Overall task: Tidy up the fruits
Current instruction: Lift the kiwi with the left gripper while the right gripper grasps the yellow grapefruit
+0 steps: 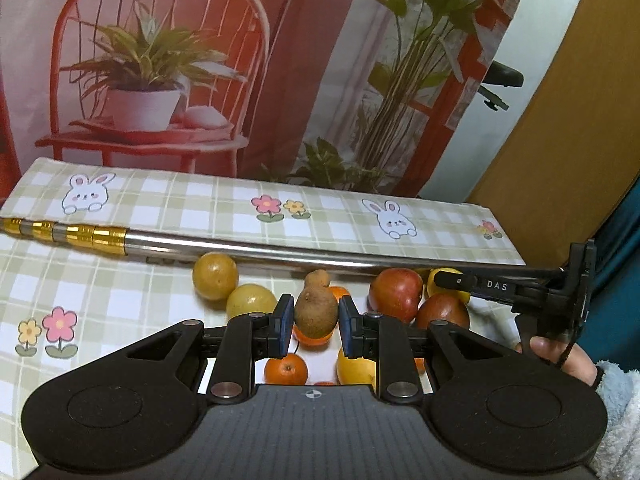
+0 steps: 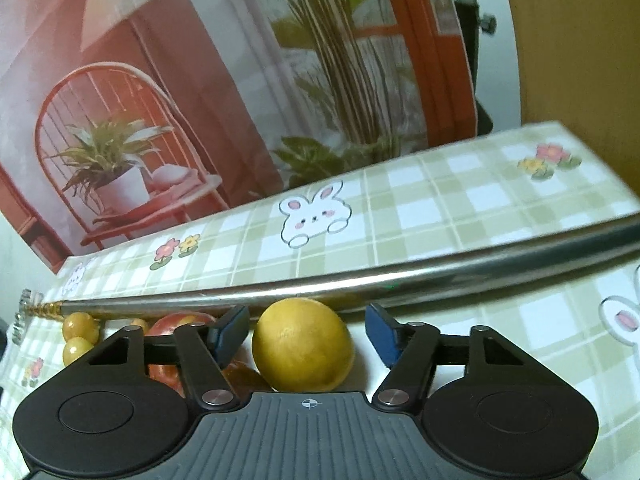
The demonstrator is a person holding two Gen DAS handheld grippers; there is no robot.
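Over the checked tablecloth [image 1: 120, 292], the left gripper [image 1: 314, 326] lifts a brown kiwi [image 1: 316, 308] clamped between its pads while the right gripper [image 2: 306, 334], jaws apart, straddles a yellow lemon [image 2: 304, 346] beside the metal pole [image 2: 360, 280]; squeezing shut likely comes next.

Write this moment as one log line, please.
left gripper: shut on brown pear-shaped fruit | right gripper: open around round yellow citrus fruit | phase: picking

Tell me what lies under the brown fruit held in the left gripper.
Under the brown fruit clamped in the left gripper lie oranges and a yellow fruit on the checked tablecloth. The gripper's body hides anything nearer.
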